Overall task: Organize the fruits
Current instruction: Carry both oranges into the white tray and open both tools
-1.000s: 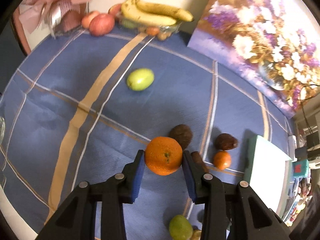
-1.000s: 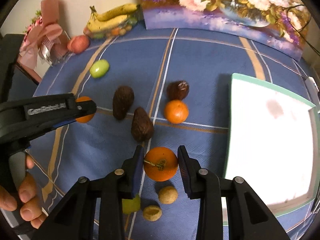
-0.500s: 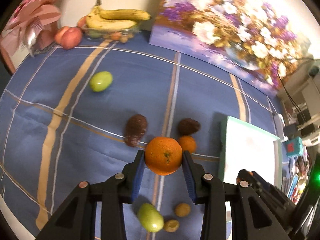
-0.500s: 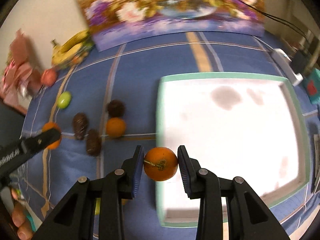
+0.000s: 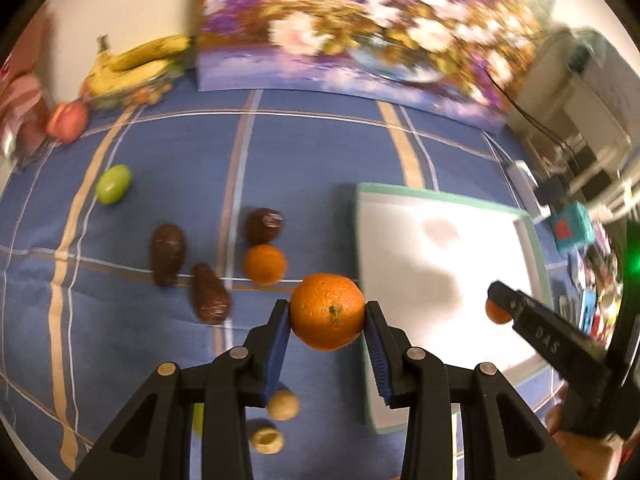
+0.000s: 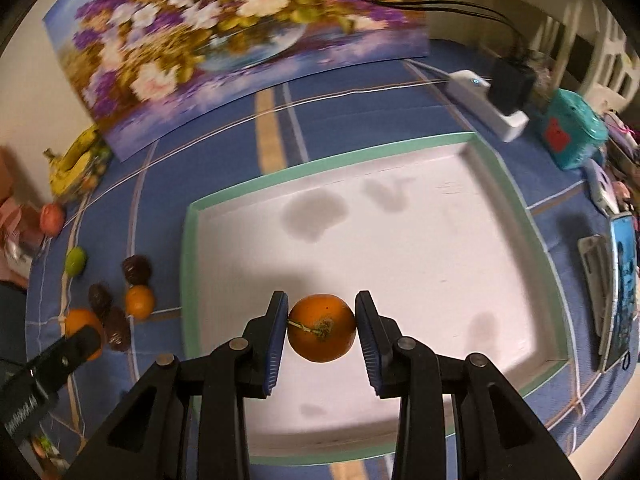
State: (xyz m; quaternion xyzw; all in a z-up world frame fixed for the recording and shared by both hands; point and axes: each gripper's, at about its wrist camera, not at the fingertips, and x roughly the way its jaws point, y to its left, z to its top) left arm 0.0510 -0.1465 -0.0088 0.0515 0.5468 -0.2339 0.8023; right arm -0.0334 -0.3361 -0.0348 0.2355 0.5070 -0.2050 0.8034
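My left gripper (image 5: pixel 327 316) is shut on a large orange (image 5: pixel 327 311), held above the blue cloth just left of the white tray's green rim (image 5: pixel 420 194). My right gripper (image 6: pixel 321 330) is shut on a smaller orange (image 6: pixel 321 328) with a stem, held over the near part of the white tray (image 6: pixel 320 160). The left wrist view shows the right gripper (image 5: pixel 498 306) over the tray. The right wrist view shows the left gripper (image 6: pixel 86 334) at lower left with its orange (image 6: pixel 80 320). Another orange (image 5: pixel 265 263) lies on the cloth.
Three dark brown fruits (image 5: pixel 168 254) (image 5: pixel 210 294) (image 5: pixel 264 225), a green fruit (image 5: pixel 114 184) and two small tan fruits (image 5: pixel 283 404) lie on the cloth. Bananas (image 5: pixel 136 64) and a red fruit (image 5: pixel 68 120) sit at the back left. A flower painting (image 6: pixel 240 40), power strip (image 6: pixel 484 100), teal box (image 6: pixel 576 132) and phones (image 6: pixel 620 280) border the tray.
Both grippers have moved to the right with their oranges. The right one went from above the cloth to above the tray; the left one has come up to the tray's left rim.
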